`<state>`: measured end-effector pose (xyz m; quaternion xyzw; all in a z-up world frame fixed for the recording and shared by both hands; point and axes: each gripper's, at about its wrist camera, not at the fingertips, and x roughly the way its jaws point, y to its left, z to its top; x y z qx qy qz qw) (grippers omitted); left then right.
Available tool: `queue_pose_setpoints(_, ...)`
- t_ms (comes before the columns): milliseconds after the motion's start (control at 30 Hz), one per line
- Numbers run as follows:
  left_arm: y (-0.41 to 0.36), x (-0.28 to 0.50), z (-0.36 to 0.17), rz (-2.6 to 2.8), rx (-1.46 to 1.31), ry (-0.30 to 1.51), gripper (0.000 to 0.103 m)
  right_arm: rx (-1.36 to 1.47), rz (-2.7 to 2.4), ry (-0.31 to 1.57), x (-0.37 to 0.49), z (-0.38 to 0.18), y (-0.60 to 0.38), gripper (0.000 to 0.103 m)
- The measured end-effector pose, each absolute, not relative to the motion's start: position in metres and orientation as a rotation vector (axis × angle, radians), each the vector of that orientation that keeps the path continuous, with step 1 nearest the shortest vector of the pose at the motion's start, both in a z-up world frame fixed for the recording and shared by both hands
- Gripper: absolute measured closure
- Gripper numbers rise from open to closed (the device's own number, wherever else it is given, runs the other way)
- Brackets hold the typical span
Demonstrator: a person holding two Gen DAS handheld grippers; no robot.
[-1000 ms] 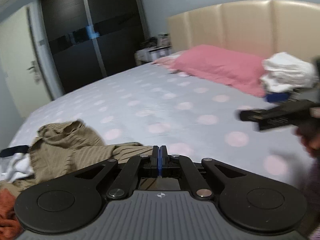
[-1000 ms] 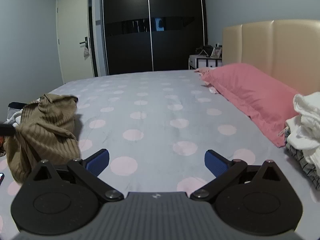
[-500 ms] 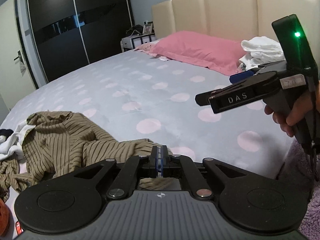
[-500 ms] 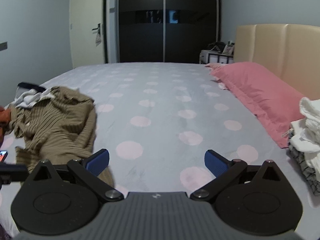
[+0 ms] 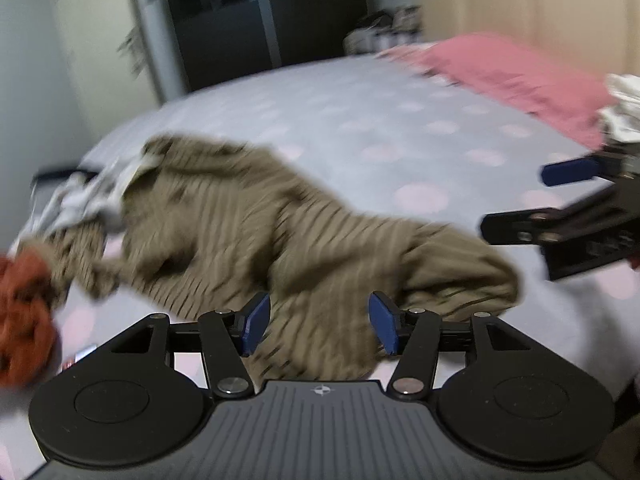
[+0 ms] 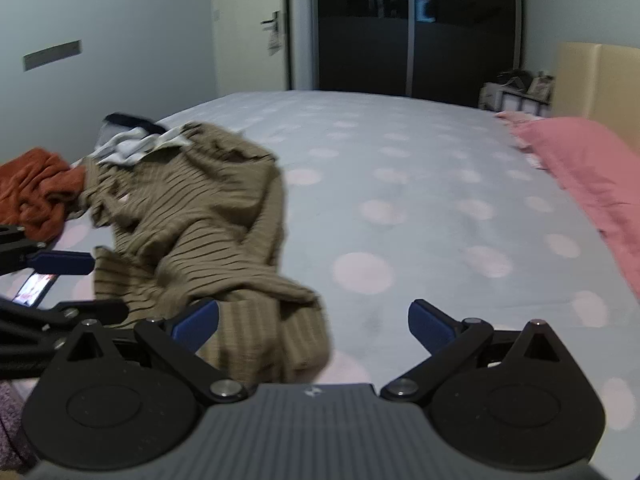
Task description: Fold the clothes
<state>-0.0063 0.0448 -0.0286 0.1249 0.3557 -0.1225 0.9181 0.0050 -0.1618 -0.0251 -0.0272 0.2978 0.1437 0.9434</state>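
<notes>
From the rust-red garment at the bed's left edge, I see the striped olive top crumpled unfolded near the front edge, my left gripper and right gripper both spread wide, empty, so I judge spreading it flat comes next, nothing blocking.

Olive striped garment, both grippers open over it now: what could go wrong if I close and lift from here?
1. The olive striped garment lies bunched in thick folds, so the left gripper may pinch several layers rather than one edge.
2. Its far end tangles with the white garment and touches the orange cloth; lifting could drag them along.
3. The right gripper sits mostly over bare bedsheet and may close on the sheet or nothing.
</notes>
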Motion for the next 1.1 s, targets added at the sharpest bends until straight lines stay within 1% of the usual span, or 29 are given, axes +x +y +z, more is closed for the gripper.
queue_pose_setpoints(167, 0.060, 0.013, -0.050, -0.184, 0.225, 0.837, 0.050, -0.056, 0.357, 0.659, 0.017, -0.038, -0.138, 0.002)
queue_pose_setpoints(200, 0.062, 0.015, -0.054, -0.186, 0.217, 0.855, 0.050, -0.060, 0.367, 0.672, 0.019, -0.042, -0.133, 0.003)
queue_pose_setpoints(233, 0.065, 0.018, -0.058, -0.188, 0.198, 0.879, 0.050, -0.064, 0.378, 0.685, 0.021, -0.046, -0.128, 0.009)
queue_pose_setpoints(300, 0.069, 0.024, -0.067, -0.190, 0.150, 0.929, 0.050, -0.072, 0.390, 0.712, 0.027, -0.053, -0.121, 0.014)
queue_pose_setpoints(367, 0.074, 0.029, -0.075, -0.195, 0.095, 0.980, 0.052, -0.079, 0.396, 0.741, 0.033, -0.061, -0.116, 0.015)
queue_pose_setpoints(400, 0.077, 0.031, -0.079, -0.196, 0.077, 0.996, 0.058, -0.082, 0.398, 0.755, 0.036, -0.065, -0.113, 0.021)
queue_pose_setpoints(433, 0.077, 0.031, -0.080, -0.204, 0.069, 1.003, 0.066, -0.085, 0.401, 0.770, 0.039, -0.069, -0.111, 0.031)
queue_pose_setpoints(467, 0.078, 0.031, -0.080, -0.213, 0.063, 1.008, 0.071, -0.086, 0.403, 0.788, 0.043, -0.073, -0.109, 0.038)
queue_pose_setpoints(500, 0.076, 0.031, -0.080, -0.223, 0.063, 1.006, 0.074, -0.083, 0.407, 0.812, 0.046, -0.077, -0.109, 0.052)
queue_pose_setpoints(533, 0.075, 0.030, -0.078, -0.232, 0.066, 1.003, 0.078, -0.071, 0.417, 0.832, 0.048, -0.079, -0.110, 0.070)
queue_pose_setpoints(567, 0.073, 0.029, -0.076, -0.241, 0.074, 0.995, 0.081, -0.058, 0.428, 0.851, 0.049, -0.082, -0.112, 0.079)
queue_pose_setpoints(600, 0.070, 0.028, -0.074, -0.251, 0.085, 0.986, 0.087, -0.052, 0.425, 0.848, 0.049, -0.080, -0.115, 0.089)
queue_pose_setpoints(633, 0.068, 0.027, -0.072, -0.261, 0.095, 0.977, 0.094, -0.048, 0.420, 0.842, 0.049, -0.079, -0.118, 0.092)
queue_pose_setpoints(733, 0.058, 0.021, -0.063, -0.291, 0.140, 0.940, 0.095, -0.062, 0.389, 0.798, 0.045, -0.068, -0.126, 0.097)
queue_pose_setpoints(867, 0.046, 0.010, -0.046, -0.316, 0.170, 0.875, 0.094, -0.088, 0.325, 0.721, 0.037, -0.049, -0.142, 0.098)
queue_pose_setpoints(933, 0.041, 0.004, -0.037, -0.340, 0.180, 0.846, 0.084, -0.100, 0.273, 0.693, 0.033, -0.040, -0.155, 0.099)
queue_pose_setpoints(1000, 0.037, -0.002, -0.028, -0.360, 0.190, 0.817, 0.079, -0.112, 0.202, 0.663, 0.029, -0.030, -0.171, 0.099)
queue_pose_setpoints(1100, 0.029, -0.006, -0.021, -0.369, 0.223, 0.786, 0.078, -0.093, 0.104, 0.663, 0.026, -0.022, -0.204, 0.099)
